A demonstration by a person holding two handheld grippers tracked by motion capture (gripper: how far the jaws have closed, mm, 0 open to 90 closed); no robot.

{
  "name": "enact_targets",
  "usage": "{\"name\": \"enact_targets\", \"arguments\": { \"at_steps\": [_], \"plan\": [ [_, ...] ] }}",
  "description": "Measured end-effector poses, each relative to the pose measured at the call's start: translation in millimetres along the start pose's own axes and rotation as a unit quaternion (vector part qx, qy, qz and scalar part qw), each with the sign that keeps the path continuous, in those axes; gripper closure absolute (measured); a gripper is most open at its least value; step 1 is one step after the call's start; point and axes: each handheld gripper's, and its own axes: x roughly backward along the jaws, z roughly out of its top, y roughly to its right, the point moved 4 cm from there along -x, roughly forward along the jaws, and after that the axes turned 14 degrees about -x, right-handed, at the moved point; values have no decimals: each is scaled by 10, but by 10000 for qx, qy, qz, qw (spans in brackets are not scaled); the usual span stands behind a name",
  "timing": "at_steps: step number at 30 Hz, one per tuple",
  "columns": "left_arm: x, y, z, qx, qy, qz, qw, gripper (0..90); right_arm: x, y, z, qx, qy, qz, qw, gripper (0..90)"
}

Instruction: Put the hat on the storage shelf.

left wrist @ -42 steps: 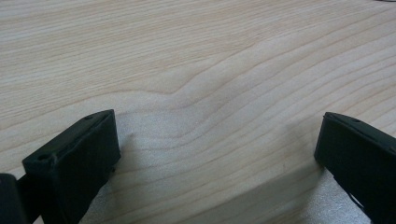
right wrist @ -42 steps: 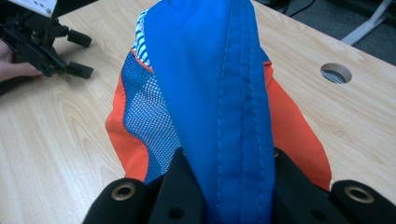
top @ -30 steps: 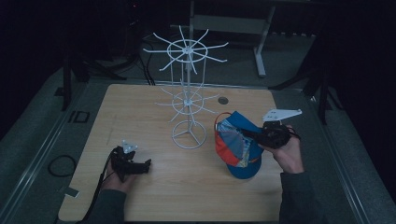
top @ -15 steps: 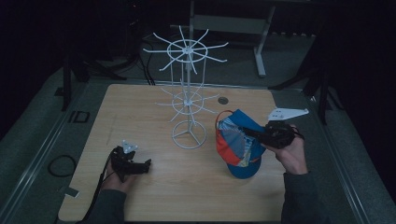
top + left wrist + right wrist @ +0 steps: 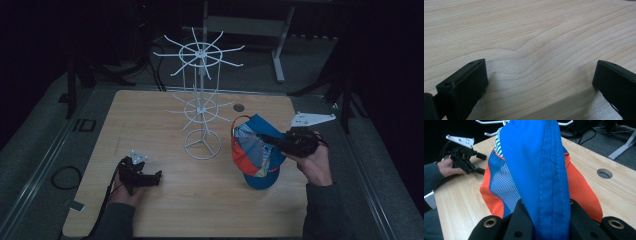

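Note:
A blue, orange and mesh cap (image 5: 257, 152) stands tilted on the wooden table (image 5: 175, 205) right of centre. My right gripper (image 5: 265, 137) is shut on the cap's blue fabric (image 5: 541, 182), which runs up between its black jaws in the right gripper view. A white wire display rack (image 5: 200, 105) with two rings of hooks stands just left of the cap. My left gripper (image 5: 157, 176) rests low on the table at the front left, open, with bare wood (image 5: 536, 50) between its jaws; the right gripper view shows the same left gripper (image 5: 481, 163) beyond the cap.
A round cable hole (image 5: 239, 107) sits in the table behind the cap. Black cable (image 5: 62, 177) lies on the floor to the left. A metal stand leg (image 5: 277, 60) rises behind the table. Bare tabletop spreads across the front.
My right hand has shifted slightly to the right and lifted, carrying the cap's crown with it. The left gripper has stayed in place.

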Motion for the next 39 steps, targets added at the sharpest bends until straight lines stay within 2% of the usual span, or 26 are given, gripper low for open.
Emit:
{"name": "enact_targets", "arguments": {
  "at_steps": [7, 10, 21, 39],
  "plan": [
    [0, 0, 0, 0, 0, 0, 10000, 0, 30, -25, 61, 46, 97, -17, 9999, 873],
    [0, 0, 0, 0, 1, 0, 10000, 0, 64, -32, 100, 13, 222, 5, 9998, 873],
    [1, 0, 0, -1, -4, -1, 10000, 1, 92, -37, 157, -70, 386, 49, 9992, 873],
    [0, 0, 0, -2, -3, -1, 10000, 1, 116, -101, 267, 61, 531, 93, 9985, 873]
  ]
}}
